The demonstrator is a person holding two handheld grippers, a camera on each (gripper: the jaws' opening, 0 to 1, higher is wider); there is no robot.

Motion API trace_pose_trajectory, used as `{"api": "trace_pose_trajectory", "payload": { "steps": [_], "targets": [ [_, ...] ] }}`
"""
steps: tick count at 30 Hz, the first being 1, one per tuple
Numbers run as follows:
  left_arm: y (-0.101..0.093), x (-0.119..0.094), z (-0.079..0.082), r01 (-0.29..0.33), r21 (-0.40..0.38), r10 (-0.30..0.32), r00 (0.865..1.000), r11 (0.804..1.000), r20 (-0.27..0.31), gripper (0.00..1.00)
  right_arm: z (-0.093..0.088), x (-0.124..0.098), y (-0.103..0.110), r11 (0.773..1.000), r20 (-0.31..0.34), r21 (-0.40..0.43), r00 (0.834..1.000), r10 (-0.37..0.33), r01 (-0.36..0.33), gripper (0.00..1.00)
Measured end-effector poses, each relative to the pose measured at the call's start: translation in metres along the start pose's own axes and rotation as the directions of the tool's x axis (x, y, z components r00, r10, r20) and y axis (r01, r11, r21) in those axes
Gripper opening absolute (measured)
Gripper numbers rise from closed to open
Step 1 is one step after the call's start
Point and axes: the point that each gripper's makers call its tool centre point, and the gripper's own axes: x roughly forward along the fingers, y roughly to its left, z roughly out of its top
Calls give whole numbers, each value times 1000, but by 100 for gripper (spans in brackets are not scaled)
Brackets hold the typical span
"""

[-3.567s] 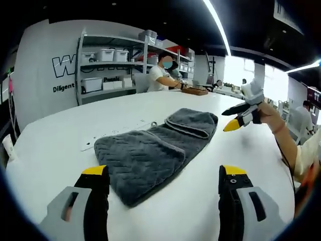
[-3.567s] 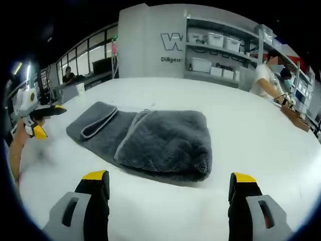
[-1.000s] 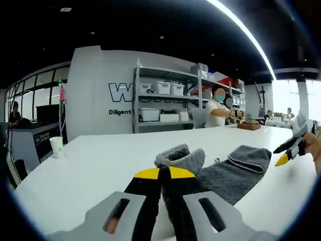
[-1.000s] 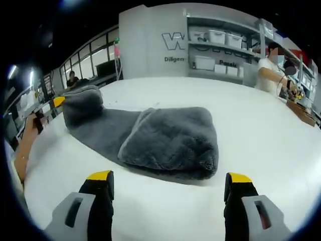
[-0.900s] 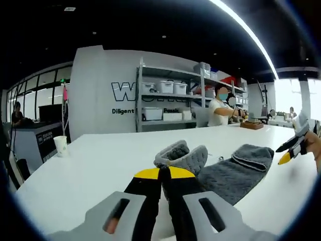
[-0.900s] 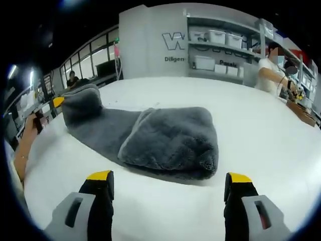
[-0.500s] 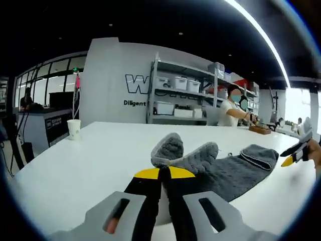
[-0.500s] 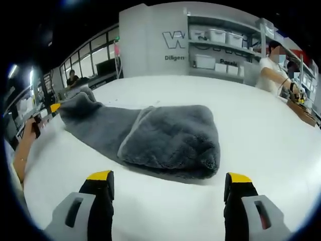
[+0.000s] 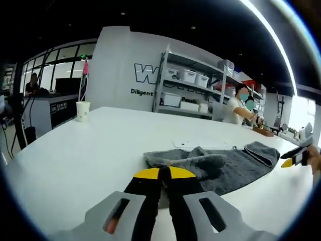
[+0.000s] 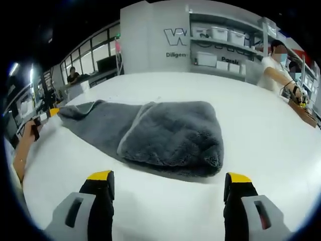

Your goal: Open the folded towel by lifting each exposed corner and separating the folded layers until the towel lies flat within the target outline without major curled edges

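On the bench (image 10: 261,130): towel (image 10: 150,133), one end unfolded, other end doubled
Left gripper (image 9: 164,173): fingers pinched on towel corner
Right gripper (image 10: 168,183): fingers spread, empty
Left to do: open remaining fold, flatten

Plush grey cloth on the towel (image 10: 165,135), deep fuzzy pile on the folded-over layer, a flatter ribbed weave along the hem (image 9: 261,150). Table (image 10: 281,150) reads smooth, matt white, faint sheen from the lights. Left gripper (image 9: 164,173) jaws look like moulded plastic, grey bodies with glossy yellow tips; right gripper (image 10: 170,183) the same. Paper-looking cup (image 9: 83,109) and translucent plastic bins (image 9: 189,76) on metal shelving (image 9: 163,80).
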Motion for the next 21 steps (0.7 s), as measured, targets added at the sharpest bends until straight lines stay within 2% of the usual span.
{"api": "trace_pose_trajectory", "payload": {
  "steps": [8, 13, 19, 21],
  "targets": [
    [13, -3, -12, -46, 30, 47, 997, 999, -62, 4, 0, -1, -3, 1000, 1, 4, 1000, -4, 4, 90],
    [17, -6, -22, -55, 33, 58, 992, 998, -109, 4, -1, -1, -3, 1000, -2, 2, 1000, -5, 5, 90],
    [20, -6, -32, -69, 63, 77, 988, 996, -137, 4, -2, 0, -1, 1000, -9, -5, 1000, 0, 0, 90],
    [19, -7, -35, -66, 61, 74, 985, 996, -155, 7, -2, 0, -1, 1000, -12, -6, 1000, 0, 0, 90]
  ]
}}
